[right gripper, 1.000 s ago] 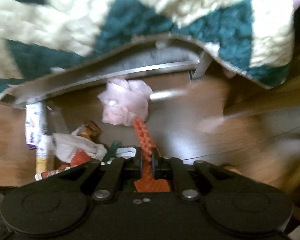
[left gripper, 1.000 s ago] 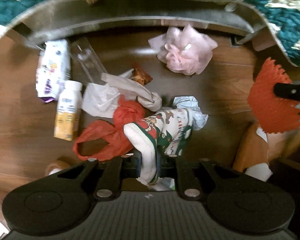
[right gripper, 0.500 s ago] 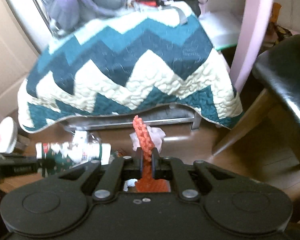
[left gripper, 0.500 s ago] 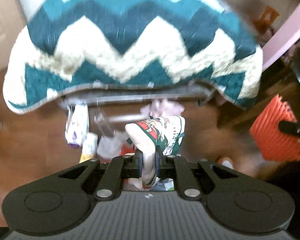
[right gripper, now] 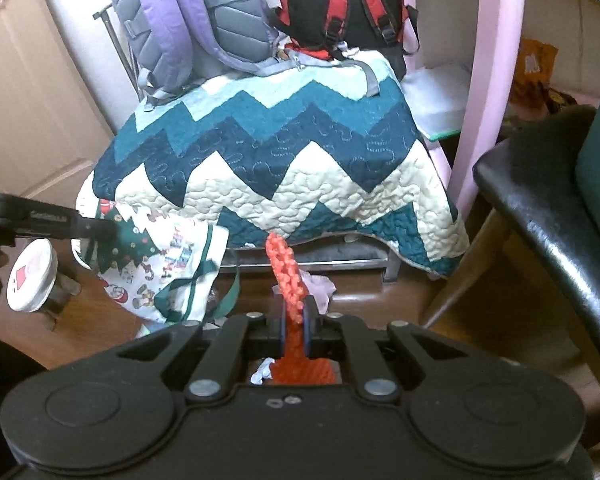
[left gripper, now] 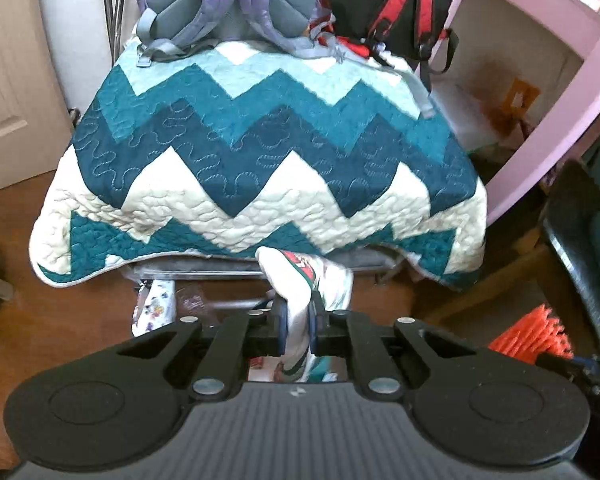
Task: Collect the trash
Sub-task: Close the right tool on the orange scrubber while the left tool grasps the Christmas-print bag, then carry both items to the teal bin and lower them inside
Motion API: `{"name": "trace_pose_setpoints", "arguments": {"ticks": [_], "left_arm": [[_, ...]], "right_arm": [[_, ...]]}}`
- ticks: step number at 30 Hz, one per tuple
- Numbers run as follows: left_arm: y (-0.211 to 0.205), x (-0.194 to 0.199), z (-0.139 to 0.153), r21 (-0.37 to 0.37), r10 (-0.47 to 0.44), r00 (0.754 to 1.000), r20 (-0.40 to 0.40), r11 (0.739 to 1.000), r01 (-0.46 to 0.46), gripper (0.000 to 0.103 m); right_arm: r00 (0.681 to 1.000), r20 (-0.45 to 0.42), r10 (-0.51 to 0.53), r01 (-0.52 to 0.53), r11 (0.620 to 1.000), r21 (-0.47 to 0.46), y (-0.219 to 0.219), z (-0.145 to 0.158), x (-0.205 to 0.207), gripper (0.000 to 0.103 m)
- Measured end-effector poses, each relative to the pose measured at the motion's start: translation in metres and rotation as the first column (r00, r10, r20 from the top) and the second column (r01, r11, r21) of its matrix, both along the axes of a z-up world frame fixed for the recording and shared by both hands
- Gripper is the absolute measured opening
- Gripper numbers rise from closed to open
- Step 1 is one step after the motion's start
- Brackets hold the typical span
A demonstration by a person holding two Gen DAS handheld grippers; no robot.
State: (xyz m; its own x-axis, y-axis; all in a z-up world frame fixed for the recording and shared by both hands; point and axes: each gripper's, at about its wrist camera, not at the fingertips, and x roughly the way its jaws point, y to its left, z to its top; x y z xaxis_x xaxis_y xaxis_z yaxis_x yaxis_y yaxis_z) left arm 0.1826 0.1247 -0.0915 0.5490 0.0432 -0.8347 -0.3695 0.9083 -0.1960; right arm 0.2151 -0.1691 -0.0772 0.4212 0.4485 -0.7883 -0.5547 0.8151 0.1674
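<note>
My left gripper [left gripper: 296, 316] is shut on a white Christmas-print bag [left gripper: 300, 280] and holds it up off the floor. The bag also shows in the right wrist view [right gripper: 160, 264], hanging from the left gripper [right gripper: 100, 228] at the left. My right gripper [right gripper: 294, 316] is shut on an orange crocheted piece [right gripper: 286, 272], which also shows at the right edge of the left wrist view [left gripper: 536, 332]. A white printed packet [left gripper: 156, 304] lies on the floor under the bed. A pink crumpled piece [right gripper: 320, 284] lies on the floor behind the orange piece.
A bed with a teal and cream zigzag quilt [left gripper: 260, 168] fills the middle. A purple-grey backpack [right gripper: 188, 20] and a red-black backpack [right gripper: 340, 0] stand on it. A black chair [right gripper: 548, 216] is at the right. A white-lidded jar [right gripper: 32, 276] stands at the left.
Both grippers have risen from the floor litter and tilted up to face the bed. The bag and the orange piece came up with them.
</note>
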Motion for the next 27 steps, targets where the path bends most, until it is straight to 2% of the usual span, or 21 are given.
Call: {"name": "trace_pose_setpoints", "arguments": {"ticks": [3,7,11,15,21,23,27], "left_arm": [[0.003,-0.001,0.004,-0.009,0.019,1.0,0.004,1.0,-0.019,0.01],[-0.001,-0.004,0.032,-0.018,0.001,0.998,0.062,1.0,0.0,0.01],[-0.013,-0.003,0.067,-0.026,-0.043,0.992,0.116,0.999,0.047,0.01],[-0.037,0.003,0.11,-0.002,-0.116,0.976,0.185,0.993,0.118,0.01],[-0.079,0.02,0.186,0.061,-0.229,0.926,0.301,0.973,0.221,0.01],[-0.096,0.028,0.215,0.085,-0.266,0.901,0.343,0.964,0.252,0.01],[-0.137,0.043,0.275,0.147,-0.35,0.835,0.424,0.937,0.318,0.01]], "right_arm": [[1.0,0.014,0.013,-0.013,1.0,-0.004,-0.003,0.007,-0.002,0.008],[0.999,0.027,0.029,-0.029,1.0,0.007,-0.009,0.02,-0.004,0.008],[0.995,0.08,0.059,-0.06,0.998,0.012,-0.017,0.051,-0.011,0.008],[0.989,0.132,0.061,-0.065,0.998,0.027,-0.033,0.093,-0.013,0.008],[0.964,0.266,0.015,-0.028,0.999,0.046,-0.069,0.174,-0.011,0.008],[0.95,0.313,-0.005,-0.015,0.998,0.061,-0.083,0.201,-0.009,0.008],[0.913,0.402,-0.064,0.036,0.996,0.078,-0.111,0.254,0.0,0.008]]}}
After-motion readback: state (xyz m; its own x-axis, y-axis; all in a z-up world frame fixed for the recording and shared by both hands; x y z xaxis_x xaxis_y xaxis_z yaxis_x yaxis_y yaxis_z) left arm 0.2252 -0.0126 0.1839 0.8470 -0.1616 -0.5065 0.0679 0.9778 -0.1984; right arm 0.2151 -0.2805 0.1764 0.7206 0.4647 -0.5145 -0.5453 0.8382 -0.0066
